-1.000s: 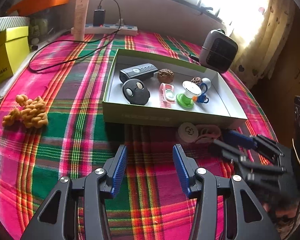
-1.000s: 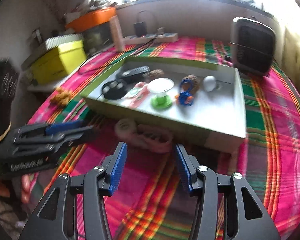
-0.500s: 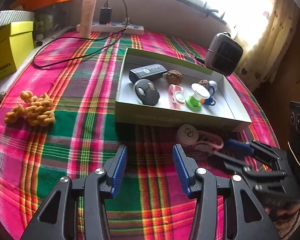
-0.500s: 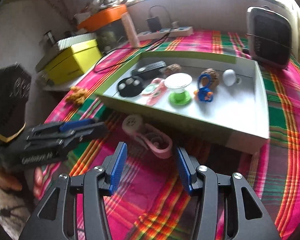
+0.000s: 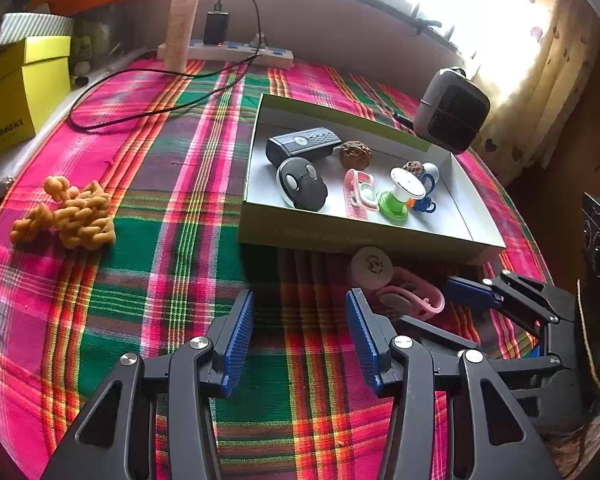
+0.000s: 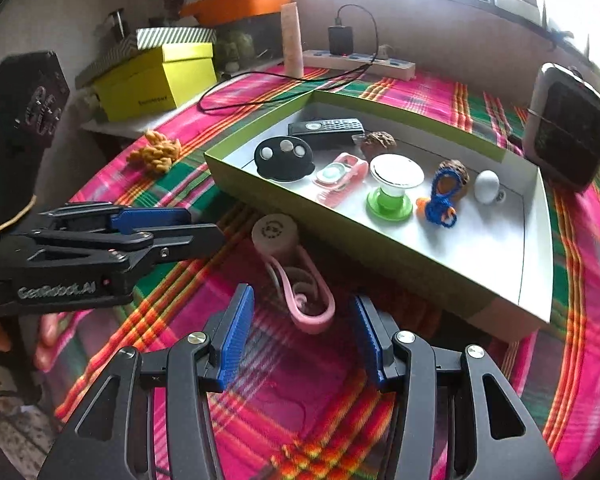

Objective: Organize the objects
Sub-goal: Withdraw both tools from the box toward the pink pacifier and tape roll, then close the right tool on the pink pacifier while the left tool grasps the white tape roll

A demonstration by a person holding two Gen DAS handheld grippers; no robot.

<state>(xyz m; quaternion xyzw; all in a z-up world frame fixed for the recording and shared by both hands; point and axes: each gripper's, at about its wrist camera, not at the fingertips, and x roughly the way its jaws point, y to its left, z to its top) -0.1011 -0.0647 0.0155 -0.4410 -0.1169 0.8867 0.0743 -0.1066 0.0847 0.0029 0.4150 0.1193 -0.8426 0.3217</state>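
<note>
A shallow green-rimmed box [image 5: 340, 238] [image 6: 400, 256] on the plaid cloth holds a black remote [image 5: 302, 144], a black oval fob [image 5: 302, 184], a pink case [image 5: 360, 192], a green-and-white spool [image 6: 392, 188], a blue cord [image 6: 440, 200] and several small items. In front of the box lies a white round cap with a pink loop [image 5: 396, 288] [image 6: 300, 284]. My right gripper [image 6: 302, 328] is open, with the pink loop just ahead of its fingertips. My left gripper [image 5: 300, 334] is open over bare cloth, left of the loop. An orange knotted toy [image 5: 76, 216] [image 6: 156, 152] lies far left.
A grey heater [image 5: 452, 112] [image 6: 568, 132] stands beyond the box's right end. A power strip [image 5: 228, 50] with a charger and a black cable [image 5: 140, 116] runs along the back wall. Yellow boxes [image 5: 16, 92] [image 6: 156, 76] sit on a side shelf at the left.
My right gripper has rolled and crept closer to the pink loop, which now lies nearer its fingertips. The left wrist view has shifted slightly, so the box sits further right.
</note>
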